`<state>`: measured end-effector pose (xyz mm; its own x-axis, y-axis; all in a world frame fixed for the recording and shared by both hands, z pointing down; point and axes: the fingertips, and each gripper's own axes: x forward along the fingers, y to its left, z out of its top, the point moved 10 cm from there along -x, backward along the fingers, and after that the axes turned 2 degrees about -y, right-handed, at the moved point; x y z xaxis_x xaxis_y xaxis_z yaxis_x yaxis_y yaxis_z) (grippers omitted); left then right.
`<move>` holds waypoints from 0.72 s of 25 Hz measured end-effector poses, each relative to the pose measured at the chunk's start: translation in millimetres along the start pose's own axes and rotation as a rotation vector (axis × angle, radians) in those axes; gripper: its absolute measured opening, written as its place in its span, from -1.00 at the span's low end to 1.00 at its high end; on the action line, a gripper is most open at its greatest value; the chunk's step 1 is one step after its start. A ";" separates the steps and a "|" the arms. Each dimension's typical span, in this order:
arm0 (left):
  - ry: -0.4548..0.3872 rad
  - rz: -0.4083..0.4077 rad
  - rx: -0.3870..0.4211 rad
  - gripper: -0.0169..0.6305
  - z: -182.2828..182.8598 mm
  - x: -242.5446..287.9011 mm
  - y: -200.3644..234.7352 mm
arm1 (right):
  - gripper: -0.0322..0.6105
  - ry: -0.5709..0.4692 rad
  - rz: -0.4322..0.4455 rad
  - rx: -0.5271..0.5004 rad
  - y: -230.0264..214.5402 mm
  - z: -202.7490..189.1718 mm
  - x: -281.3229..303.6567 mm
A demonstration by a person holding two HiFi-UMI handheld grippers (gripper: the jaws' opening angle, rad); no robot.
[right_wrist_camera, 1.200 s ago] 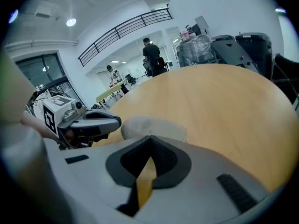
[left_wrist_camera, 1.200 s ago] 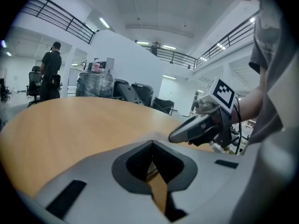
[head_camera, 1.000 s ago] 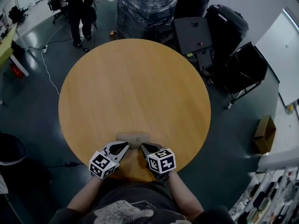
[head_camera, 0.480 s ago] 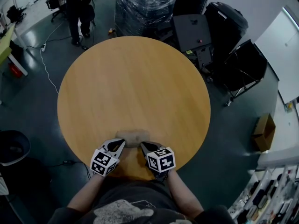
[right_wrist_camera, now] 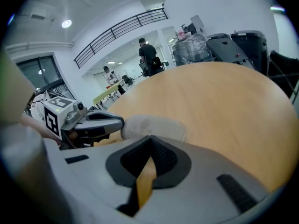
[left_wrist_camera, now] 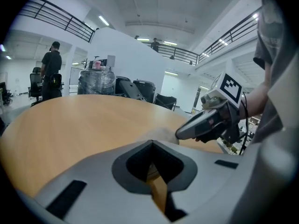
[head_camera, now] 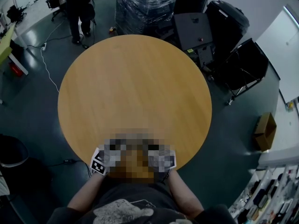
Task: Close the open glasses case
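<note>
**Workpiece.** The beige, oblong soft glasses case [right_wrist_camera: 154, 125] lies on the round wooden table [head_camera: 135, 83], near the rim at the table's 6 o'clock. In both gripper views it reads as one low, rounded body. The head view obscures this zone.

**Left gripper** [left_wrist_camera: 152, 143]. The jaws are together at the tips. Only a narrow slit behind them shows table wood, and they clamp nothing. In the right gripper view this gripper lies low and nearly level over the table, pointing toward 3 o'clock. Its tip is at the case's left end, and contact cannot be confirmed.

**Right gripper** [right_wrist_camera: 150, 138]. The jaws are likewise together, with nothing held. In the left gripper view it slopes down toward 9 o'clock, with its tip at the case's right end.

**Arms.** The left forearm [head_camera: 86, 192] and the right forearm [head_camera: 182, 195] reach in from 6 o'clock, converging toward the rim with elbows out.

**Surroundings.** A person in dark clothing [head_camera: 77, 13] stands beyond the table at 11 o'clock.
</note>
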<state>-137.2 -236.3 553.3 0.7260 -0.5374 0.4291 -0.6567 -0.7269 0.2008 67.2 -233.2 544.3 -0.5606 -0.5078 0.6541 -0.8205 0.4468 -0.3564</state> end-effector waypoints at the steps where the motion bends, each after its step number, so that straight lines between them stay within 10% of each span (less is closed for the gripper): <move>1: 0.004 0.003 0.005 -0.93 0.6 0.1 -0.5 | -0.93 0.001 -0.001 0.000 0.3 0.0 0.1; 18: 0.029 0.000 0.026 -0.93 -4.1 3.4 -1.0 | -0.93 0.018 -0.035 -0.021 2.2 -1.1 2.2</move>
<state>-134.9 -235.6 558.2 0.7194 -0.5250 0.4547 -0.6509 -0.7380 0.1779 64.3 -232.5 545.7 -0.5294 -0.5099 0.6780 -0.8370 0.4443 -0.3194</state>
